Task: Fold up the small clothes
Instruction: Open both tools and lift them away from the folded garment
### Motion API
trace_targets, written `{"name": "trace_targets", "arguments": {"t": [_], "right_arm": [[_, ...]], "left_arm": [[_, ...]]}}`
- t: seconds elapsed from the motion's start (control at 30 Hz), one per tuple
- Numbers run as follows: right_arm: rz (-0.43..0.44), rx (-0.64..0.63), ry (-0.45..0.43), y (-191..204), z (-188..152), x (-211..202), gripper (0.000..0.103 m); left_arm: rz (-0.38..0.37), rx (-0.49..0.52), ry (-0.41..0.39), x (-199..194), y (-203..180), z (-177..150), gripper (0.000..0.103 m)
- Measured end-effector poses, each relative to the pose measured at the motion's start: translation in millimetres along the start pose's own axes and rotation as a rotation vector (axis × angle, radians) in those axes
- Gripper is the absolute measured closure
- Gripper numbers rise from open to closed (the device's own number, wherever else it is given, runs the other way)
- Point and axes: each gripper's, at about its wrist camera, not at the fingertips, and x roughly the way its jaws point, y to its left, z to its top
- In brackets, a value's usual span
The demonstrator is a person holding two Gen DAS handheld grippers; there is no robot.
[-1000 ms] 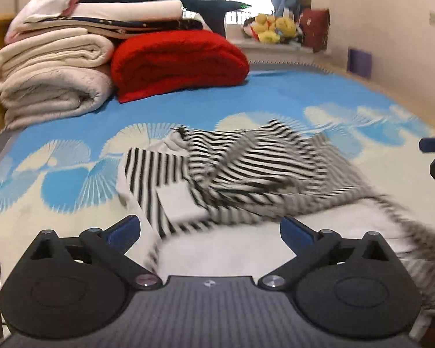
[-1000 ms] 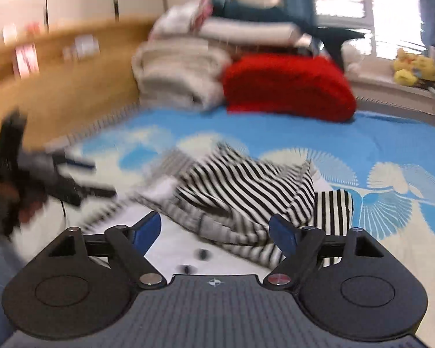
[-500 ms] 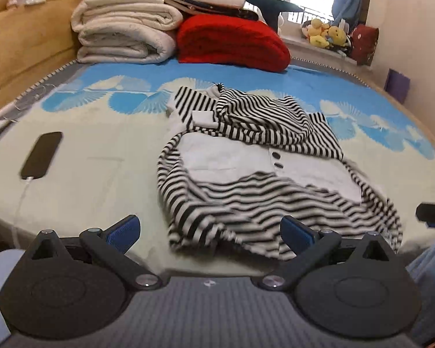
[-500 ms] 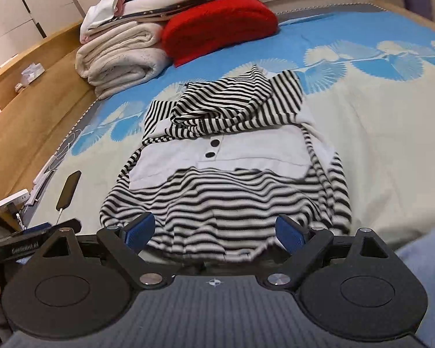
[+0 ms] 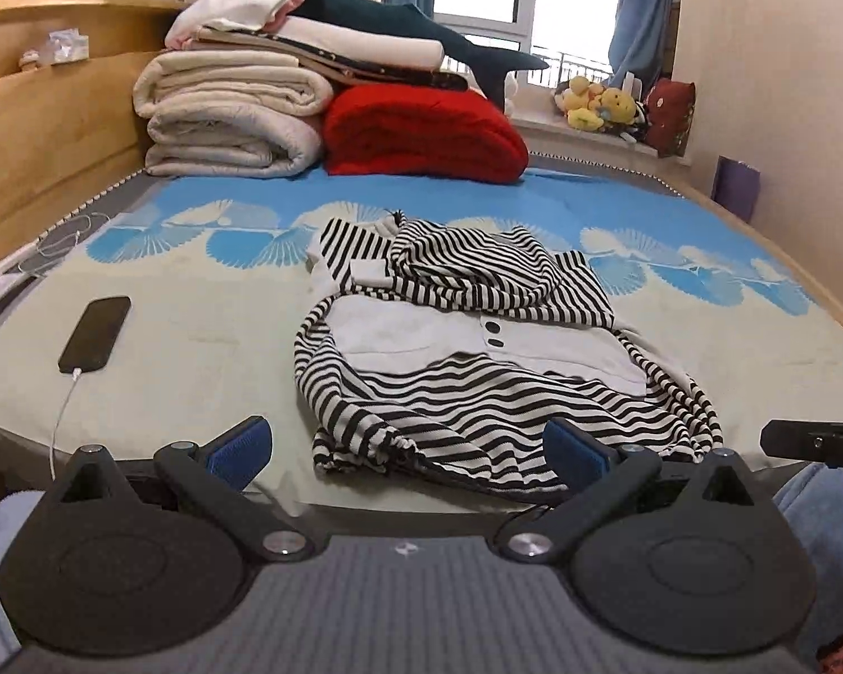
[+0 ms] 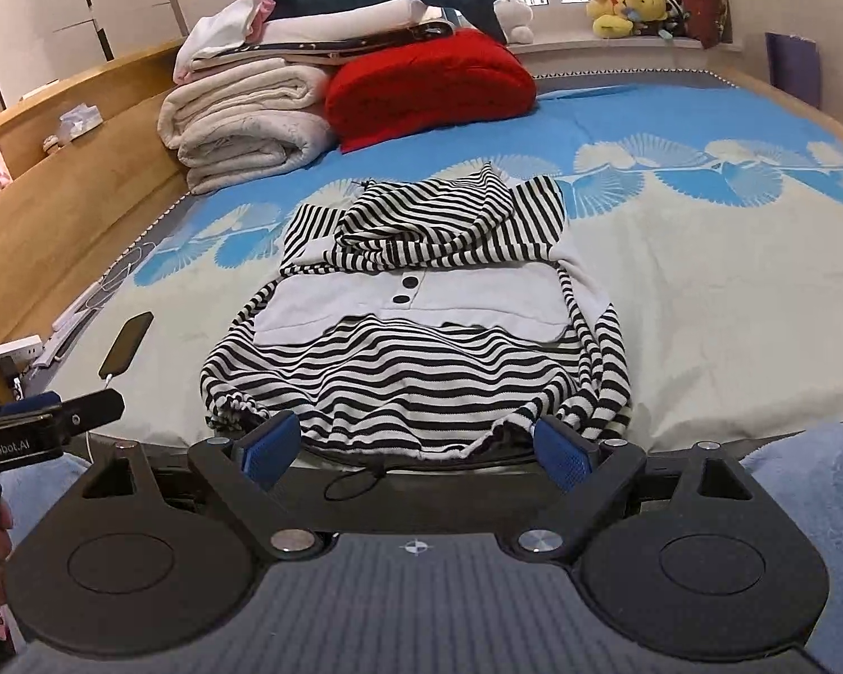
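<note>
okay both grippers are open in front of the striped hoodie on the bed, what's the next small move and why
Probably lower both grippers onto the near hem and pinch its two corners. The striped hoodie lies spread on the bed, hood bunched at the far end, not yet folded. The left gripper and right gripper are both open, empty, and just short of that hem, so it seems the easiest edge to grab.

"GenRobot.AI", on left tongs (image 6: 56,413)

- Black-and-white striped top (image 5: 477,337) (image 6: 416,326) with a white panel and two dark buttons
- Lies rumpled, hood bunched, on the bed
</note>
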Motion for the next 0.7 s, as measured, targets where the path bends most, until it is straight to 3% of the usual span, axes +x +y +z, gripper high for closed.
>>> {"name": "trace_targets", "arguments": {"t": [0.47,0.7], "right_arm": [[-0.001,0.017,0.037,-9.0,3.3,35.6,0.012],[-0.144,0.064,0.009,-61.7,24.2,79.7,0.012]], "left_arm": [[0.030,0.077,-0.015,30.1,-4.9,11.9,0.000],[0.067,0.119,-0.043,91.1,24.0,29.9,0.000]]}}
